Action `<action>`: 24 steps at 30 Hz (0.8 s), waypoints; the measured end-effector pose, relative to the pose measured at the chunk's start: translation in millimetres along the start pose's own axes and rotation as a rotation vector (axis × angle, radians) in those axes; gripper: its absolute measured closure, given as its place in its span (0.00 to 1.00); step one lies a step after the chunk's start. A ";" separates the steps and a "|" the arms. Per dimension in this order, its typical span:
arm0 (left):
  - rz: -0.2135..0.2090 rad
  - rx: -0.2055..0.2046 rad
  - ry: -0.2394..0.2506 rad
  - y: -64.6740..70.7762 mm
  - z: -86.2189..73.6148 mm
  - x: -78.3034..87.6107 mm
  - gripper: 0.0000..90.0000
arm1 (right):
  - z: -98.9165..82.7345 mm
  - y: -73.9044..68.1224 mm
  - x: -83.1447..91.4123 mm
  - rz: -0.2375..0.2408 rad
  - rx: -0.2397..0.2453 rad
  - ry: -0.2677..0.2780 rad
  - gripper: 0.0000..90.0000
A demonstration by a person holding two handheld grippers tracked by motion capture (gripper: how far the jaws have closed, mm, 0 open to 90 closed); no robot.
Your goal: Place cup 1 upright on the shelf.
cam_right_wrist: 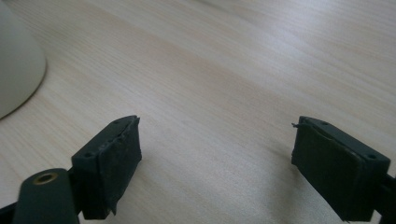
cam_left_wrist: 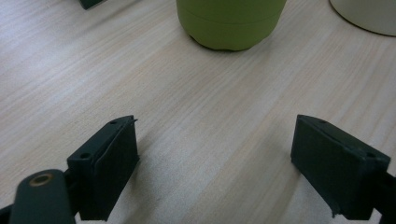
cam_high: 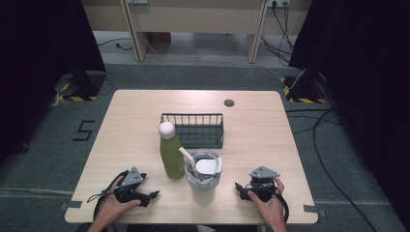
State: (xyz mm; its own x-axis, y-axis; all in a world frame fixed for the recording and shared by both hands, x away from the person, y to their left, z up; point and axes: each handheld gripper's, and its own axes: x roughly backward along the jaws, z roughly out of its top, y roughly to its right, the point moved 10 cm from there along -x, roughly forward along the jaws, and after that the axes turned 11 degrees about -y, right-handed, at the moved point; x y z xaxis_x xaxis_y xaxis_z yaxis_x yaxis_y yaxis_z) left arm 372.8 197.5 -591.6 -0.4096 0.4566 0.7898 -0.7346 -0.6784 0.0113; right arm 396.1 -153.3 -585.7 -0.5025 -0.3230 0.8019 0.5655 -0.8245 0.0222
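Currently both my left gripper [cam_high: 153, 194] and right gripper [cam_high: 238, 186] rest spread wide, empty, on the tabletop [cam_high: 125, 125]; green bottle [cam_high: 170, 155] upright beside lidded cup [cam_high: 203, 176].

Upright green bottle [cam_high: 171, 155] beside lidded tumbler [cam_high: 203, 179]

Even overhead light, soft shadows; gripper views blur up close.

Bottle [cam_high: 170, 155] left of tumbler [cam_high: 203, 180] (basket [cam_high: 193, 129] behind)
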 end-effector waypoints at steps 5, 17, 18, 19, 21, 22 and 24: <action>0.001 0.000 0.000 0.0 0.0 0.0 0.16 | 4.6 -6.7 9.7 0.013 0.010 0.050 0.17; 0.001 0.001 0.000 -0.1 -0.1 0.0 0.16 | 10.7 -36.1 30.3 0.066 0.043 0.147 0.17; 0.001 0.001 0.000 -0.1 -0.1 0.1 0.16 | 11.8 -39.9 32.1 0.073 0.053 0.161 0.17; 0.001 0.001 -0.001 -0.1 -0.2 0.1 0.16 | 12.2 -42.8 33.1 0.078 0.055 0.165 0.17; 0.000 0.001 0.000 -0.1 -0.1 0.0 0.16 | 13.7 -50.1 36.7 0.094 0.066 0.180 0.17; 0.000 0.001 0.000 -0.1 -0.1 0.0 0.16 | 13.7 -50.1 36.7 0.094 0.066 0.180 0.17; 0.002 0.001 0.000 -0.1 -0.1 0.1 0.16 | 15.9 -60.0 41.8 0.120 0.077 0.201 0.17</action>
State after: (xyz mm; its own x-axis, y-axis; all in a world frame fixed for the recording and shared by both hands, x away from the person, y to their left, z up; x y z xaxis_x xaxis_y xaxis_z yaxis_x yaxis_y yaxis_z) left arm 372.8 197.7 -591.7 -0.4110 0.4556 0.7896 -0.7332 -0.6800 0.0107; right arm 351.5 -109.9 -544.0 -0.5444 -0.5090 0.6668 0.6734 -0.7391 -0.0144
